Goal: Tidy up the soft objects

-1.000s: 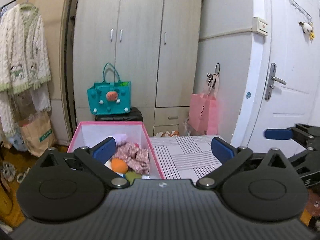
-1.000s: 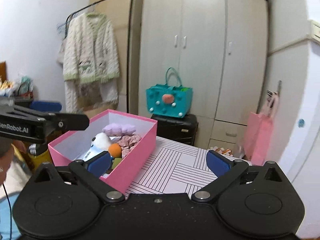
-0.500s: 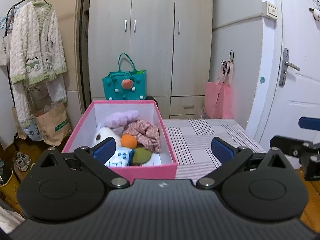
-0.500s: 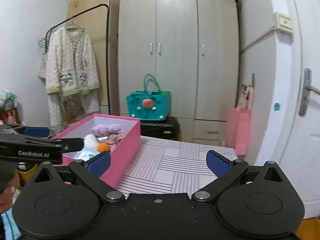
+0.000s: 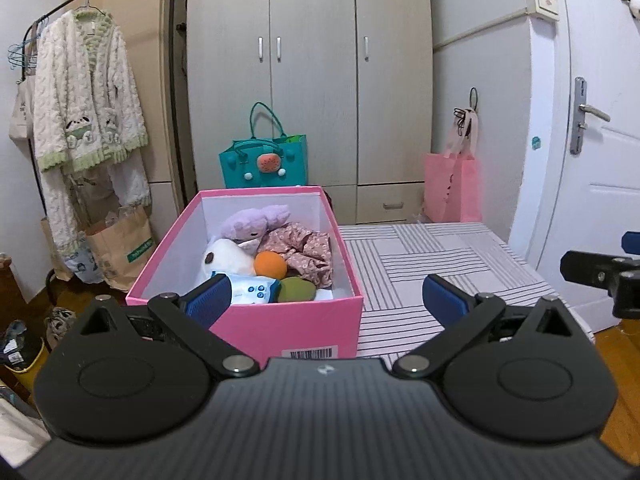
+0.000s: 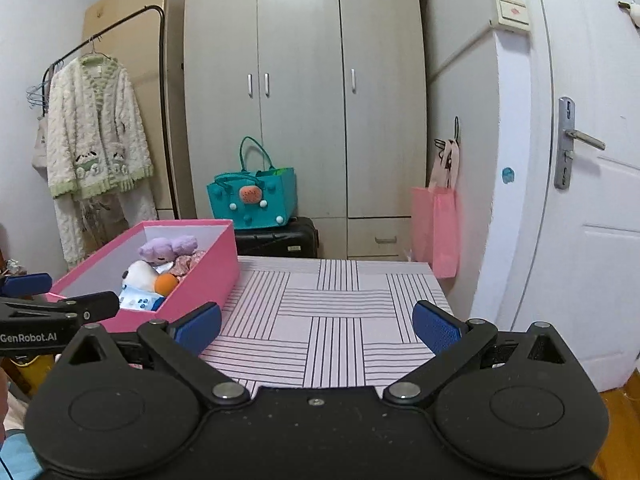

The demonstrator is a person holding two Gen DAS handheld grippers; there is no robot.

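While both tools are held back from the table edge, the left gripper (image 5: pixel 326 300) is seen with its blue-padded fingers spread wide and nothing between them, its left fingertip overlapping the near corner of the pink box (image 5: pixel 304 328) in the left wrist view. The right gripper (image 6: pixel 316 328) is likewise held with its fingers wide apart and empty, aimed over the striped tablecloth (image 6: pixel 340 308). The pink box is placed on the left part of the table, open at the top, with a barcode label on its near wall. Inside it the soft objects are gathered: a purple plush (image 5: pixel 256 222) at the far end, a floral cloth (image 5: pixel 304 248) beside it towards the right wall, a white plush (image 5: pixel 228 258) with an orange part (image 5: pixel 271 264) in the middle, and at the near end a blue-and-white packet (image 5: pixel 254 290) next to a green soft item (image 5: pixel 298 290). The cloth surface to the right of the box is seen bare. Behind the table a grey wardrobe (image 6: pixel 304 100), a teal bag (image 6: pixel 252 200) on a black case, a pink bag (image 6: pixel 436 228) hung on the wall, a white door (image 6: pixel 592 200) and a cream cardigan (image 6: pixel 96 132) on a rail are visible
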